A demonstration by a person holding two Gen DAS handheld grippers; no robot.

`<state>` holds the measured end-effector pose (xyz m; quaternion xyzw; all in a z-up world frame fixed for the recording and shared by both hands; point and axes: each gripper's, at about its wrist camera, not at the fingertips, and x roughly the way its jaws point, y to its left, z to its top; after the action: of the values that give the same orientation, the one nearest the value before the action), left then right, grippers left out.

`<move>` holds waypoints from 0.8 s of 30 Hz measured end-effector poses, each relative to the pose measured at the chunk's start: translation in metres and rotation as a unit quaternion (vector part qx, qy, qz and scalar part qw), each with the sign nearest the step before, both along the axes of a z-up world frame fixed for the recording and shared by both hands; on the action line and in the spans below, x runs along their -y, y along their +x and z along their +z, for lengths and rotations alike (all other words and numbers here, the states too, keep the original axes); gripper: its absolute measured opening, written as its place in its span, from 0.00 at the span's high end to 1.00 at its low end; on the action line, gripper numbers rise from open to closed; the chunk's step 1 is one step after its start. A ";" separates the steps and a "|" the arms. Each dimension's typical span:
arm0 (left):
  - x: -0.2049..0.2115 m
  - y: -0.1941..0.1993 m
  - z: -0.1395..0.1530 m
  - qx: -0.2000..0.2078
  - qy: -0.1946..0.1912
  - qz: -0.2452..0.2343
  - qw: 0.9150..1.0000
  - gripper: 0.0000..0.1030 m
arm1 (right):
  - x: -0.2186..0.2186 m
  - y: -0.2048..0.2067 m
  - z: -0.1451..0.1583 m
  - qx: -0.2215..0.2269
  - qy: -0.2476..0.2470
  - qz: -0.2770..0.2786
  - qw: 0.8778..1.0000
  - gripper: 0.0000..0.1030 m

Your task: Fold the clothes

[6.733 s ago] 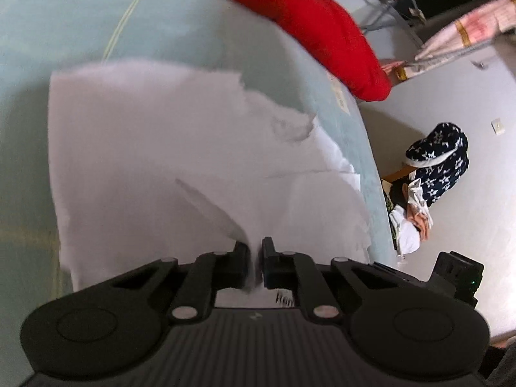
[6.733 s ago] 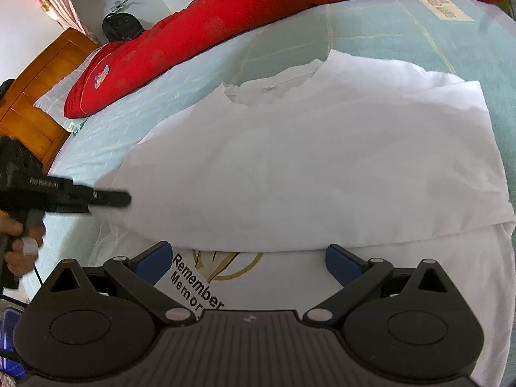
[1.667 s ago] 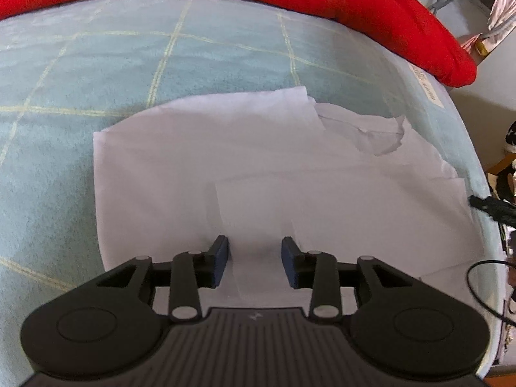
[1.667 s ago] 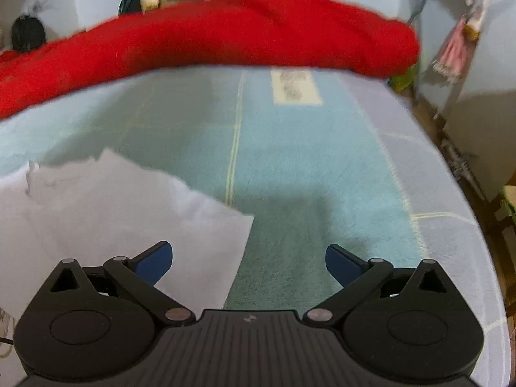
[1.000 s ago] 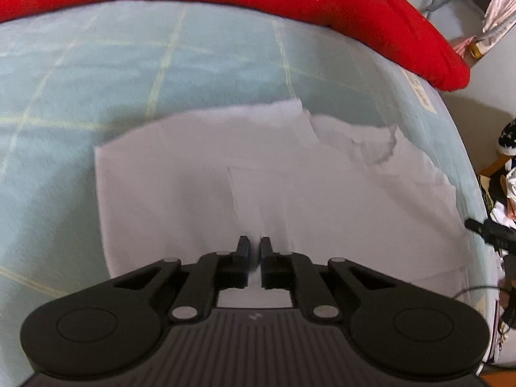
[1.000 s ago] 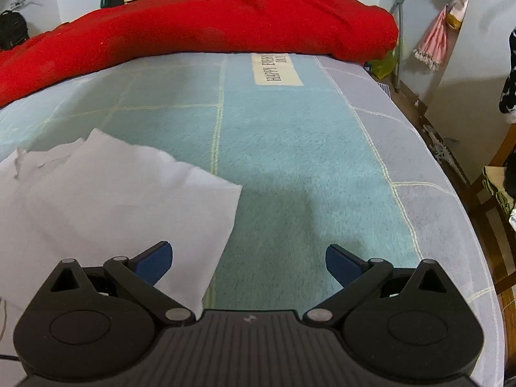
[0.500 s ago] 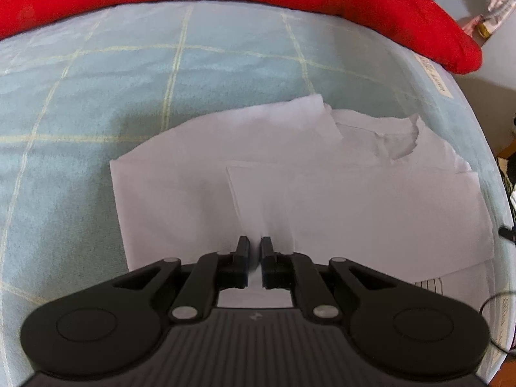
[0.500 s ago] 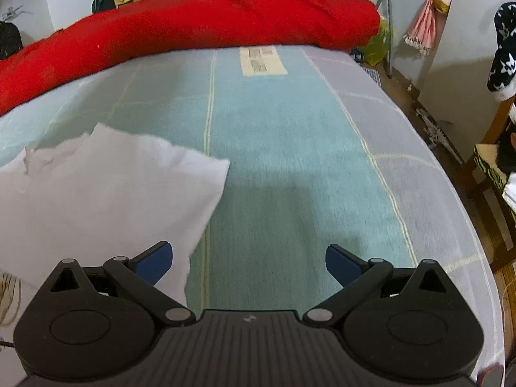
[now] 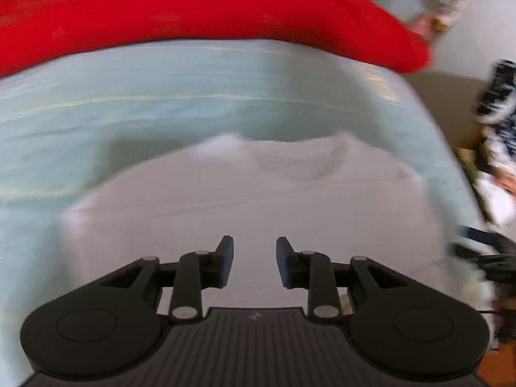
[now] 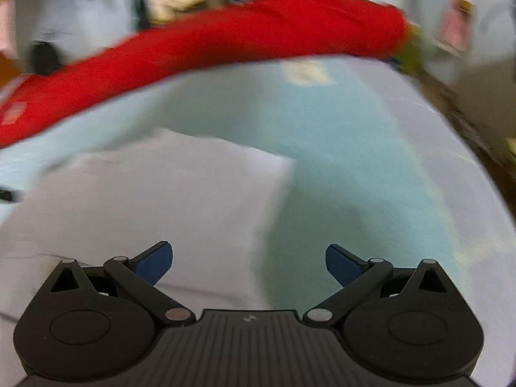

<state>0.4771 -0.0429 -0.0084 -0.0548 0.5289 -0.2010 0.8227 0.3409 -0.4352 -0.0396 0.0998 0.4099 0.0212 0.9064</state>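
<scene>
White shirt (image 9: 258, 193) on bed (image 9: 161, 113)

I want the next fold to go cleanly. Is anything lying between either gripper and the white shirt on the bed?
Nothing visible does. The white shirt lies bare directly under the left gripper, whose jaws are opening with no cloth between them. The right gripper, open, hangs over the shirt's edge and the blue bedspread.

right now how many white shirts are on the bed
1. The shirt lies partly folded on the bed, in front of the red quilt; the right view shows its corner. Blur could hide another beyond the frame.
</scene>
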 end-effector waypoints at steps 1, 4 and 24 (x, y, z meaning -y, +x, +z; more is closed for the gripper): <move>0.013 0.003 -0.004 -0.002 -0.014 -0.017 1.000 0.72 | -0.007 0.006 -0.001 0.011 0.012 0.022 1.000 0.00; 0.051 0.012 -0.023 -0.017 -0.037 -0.057 0.998 0.72 | -0.024 0.027 -0.017 0.013 0.042 0.067 0.997 0.00; 0.197 0.055 -0.030 -0.026 -0.110 -0.204 0.972 0.67 | -0.037 0.036 -0.052 -0.001 0.047 0.068 0.997 0.00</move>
<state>0.5318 -0.2399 -0.0386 -0.0414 0.5243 -0.4199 0.7396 0.3769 -0.3987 -0.0917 0.1149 0.4148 0.1017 0.8969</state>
